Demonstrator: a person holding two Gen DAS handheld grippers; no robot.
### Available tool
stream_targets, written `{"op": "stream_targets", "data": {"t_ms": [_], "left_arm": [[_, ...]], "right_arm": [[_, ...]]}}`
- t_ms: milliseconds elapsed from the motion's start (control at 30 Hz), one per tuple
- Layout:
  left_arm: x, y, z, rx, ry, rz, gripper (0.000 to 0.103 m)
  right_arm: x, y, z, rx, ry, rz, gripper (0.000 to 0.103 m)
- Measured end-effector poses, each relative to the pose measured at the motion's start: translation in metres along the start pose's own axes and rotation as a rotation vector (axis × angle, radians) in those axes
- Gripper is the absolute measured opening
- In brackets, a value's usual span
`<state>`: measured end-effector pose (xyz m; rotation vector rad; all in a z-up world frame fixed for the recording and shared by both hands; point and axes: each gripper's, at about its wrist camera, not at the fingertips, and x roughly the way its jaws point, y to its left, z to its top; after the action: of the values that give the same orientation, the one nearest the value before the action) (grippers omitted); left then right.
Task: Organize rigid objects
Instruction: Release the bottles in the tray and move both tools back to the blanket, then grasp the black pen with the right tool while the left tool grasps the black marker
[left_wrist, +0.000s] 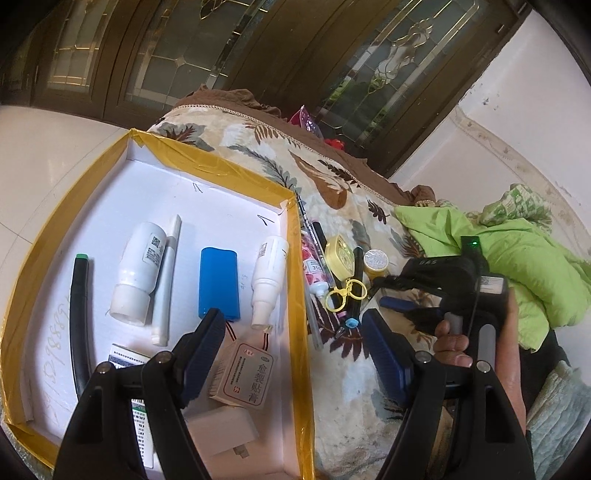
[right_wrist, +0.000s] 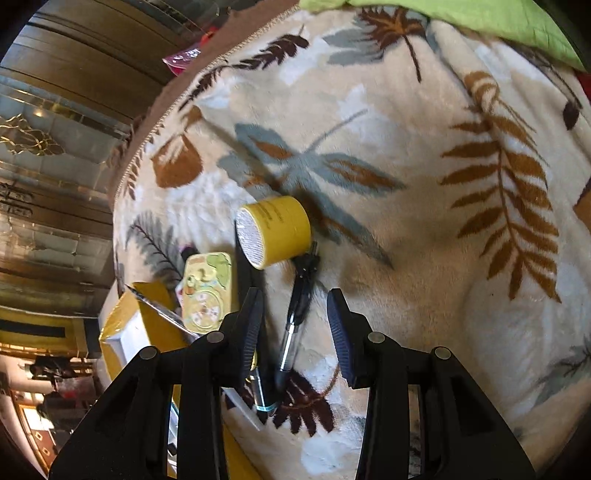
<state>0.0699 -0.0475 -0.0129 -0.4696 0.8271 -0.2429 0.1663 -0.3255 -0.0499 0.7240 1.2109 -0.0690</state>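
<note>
A shallow white box with yellow-taped rim (left_wrist: 295, 280) lies on a leaf-patterned blanket. In it lie a blue battery pack (left_wrist: 218, 282), two white bottles (left_wrist: 138, 269) (left_wrist: 269, 275), a white pen, a black tube (left_wrist: 79, 317) and small cartons (left_wrist: 245, 374). My left gripper (left_wrist: 295, 354) is open and empty, over the box's right rim. My right gripper (right_wrist: 295, 325) is open, its fingers astride a black clear-barrel pen (right_wrist: 297, 325) on the blanket. A yellow round jar (right_wrist: 273, 230) lies just beyond it. The right gripper also shows in the left wrist view (left_wrist: 391, 299).
Beside the box's right rim lie a yellow tin (left_wrist: 340, 258) (right_wrist: 208, 288), pens, a pink tube (left_wrist: 314, 269) and a yellow key clasp (left_wrist: 345, 293). A green quilt (left_wrist: 517, 258) is heaped to the right. Dark glass doors stand behind.
</note>
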Motion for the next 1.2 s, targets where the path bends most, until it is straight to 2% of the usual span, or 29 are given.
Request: {"op": "stream_targets", "data": {"t_ms": [167, 233, 400, 500, 700, 833, 933, 967, 1033, 1067, 1200], "left_arm": [[-0.002, 0.000, 0.001, 0.003, 0.000, -0.009, 0.077], [-0.001, -0.001, 0.000, 0.005, 0.005, -0.006, 0.077], [-0.002, -0.007, 0.000, 0.023, 0.010, -0.006, 0.077], [0.005, -0.018, 0.001, 0.042, 0.063, -0.020, 0.077], [0.035, -0.056, 0.014, 0.112, 0.183, -0.056, 0.077], [0.075, -0.086, 0.024, 0.146, 0.262, -0.023, 0.076], [0.118, -0.109, 0.033, 0.146, 0.340, -0.025, 0.076], [0.127, -0.113, 0.034, 0.149, 0.349, -0.032, 0.075], [0.153, -0.125, 0.039, 0.161, 0.380, -0.019, 0.063], [0.162, -0.129, 0.042, 0.166, 0.393, -0.016, 0.061], [0.200, -0.139, 0.041, 0.221, 0.460, 0.047, 0.047]], "right_arm": [[0.020, 0.008, -0.007, -0.024, 0.041, -0.076, 0.015], [0.021, 0.017, -0.009, -0.059, 0.025, -0.125, 0.015], [-0.003, 0.008, -0.006, 0.012, -0.012, -0.078, 0.012], [-0.025, 0.000, 0.000, 0.036, -0.076, -0.067, 0.011], [-0.054, -0.011, 0.010, 0.047, -0.139, -0.047, 0.011], [-0.065, -0.021, 0.016, 0.052, -0.168, -0.072, 0.011], [-0.057, -0.028, 0.020, 0.041, -0.146, -0.085, 0.011], [-0.053, -0.032, 0.020, 0.049, -0.132, -0.080, 0.011], [-0.047, -0.040, 0.022, 0.075, -0.111, -0.066, 0.011], [-0.046, -0.042, 0.022, 0.081, -0.108, -0.066, 0.011], [-0.043, -0.050, 0.024, 0.107, -0.103, -0.054, 0.011]]}}
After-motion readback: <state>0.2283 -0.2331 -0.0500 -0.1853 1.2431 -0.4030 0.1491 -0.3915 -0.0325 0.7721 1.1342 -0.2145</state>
